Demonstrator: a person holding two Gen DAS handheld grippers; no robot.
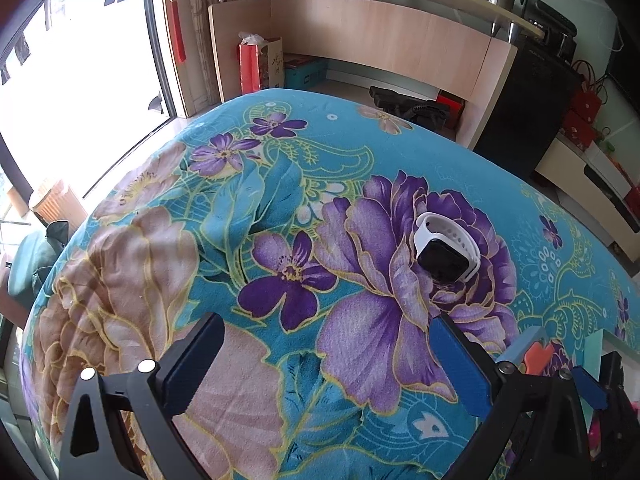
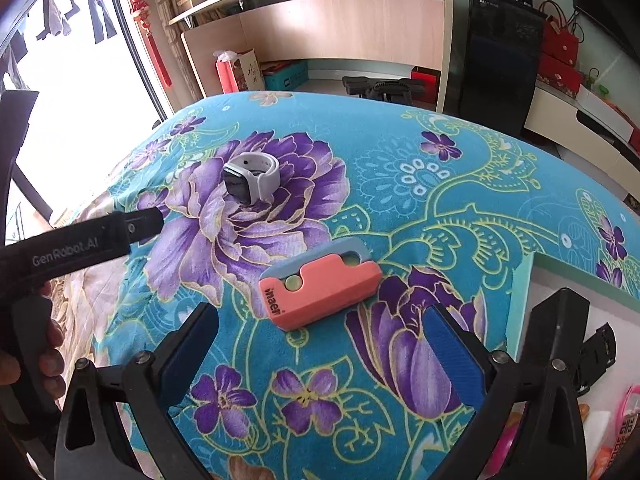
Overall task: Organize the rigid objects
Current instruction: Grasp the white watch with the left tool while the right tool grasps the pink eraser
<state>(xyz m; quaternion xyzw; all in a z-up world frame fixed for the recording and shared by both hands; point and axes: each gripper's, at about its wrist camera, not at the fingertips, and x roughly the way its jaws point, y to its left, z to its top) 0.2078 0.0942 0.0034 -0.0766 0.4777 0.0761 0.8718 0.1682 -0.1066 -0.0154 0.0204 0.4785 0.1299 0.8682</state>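
A turquoise cloth with purple flowers (image 2: 400, 152) covers the table; both the left gripper (image 1: 328, 360) and right gripper (image 2: 320, 344) hover with jaws apart, holding nothing. A coral-and-blue plastic case (image 2: 320, 286) lies just ahead of the right gripper, and a white-strapped smartwatch (image 1: 446, 248) rests farther back, well apart.

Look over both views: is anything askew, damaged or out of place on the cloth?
Nothing looks damaged or spilled. The watch and the pink case lie loose on the cloth, outside the box at the right. The case sits at a slant. Both grippers are open and empty.
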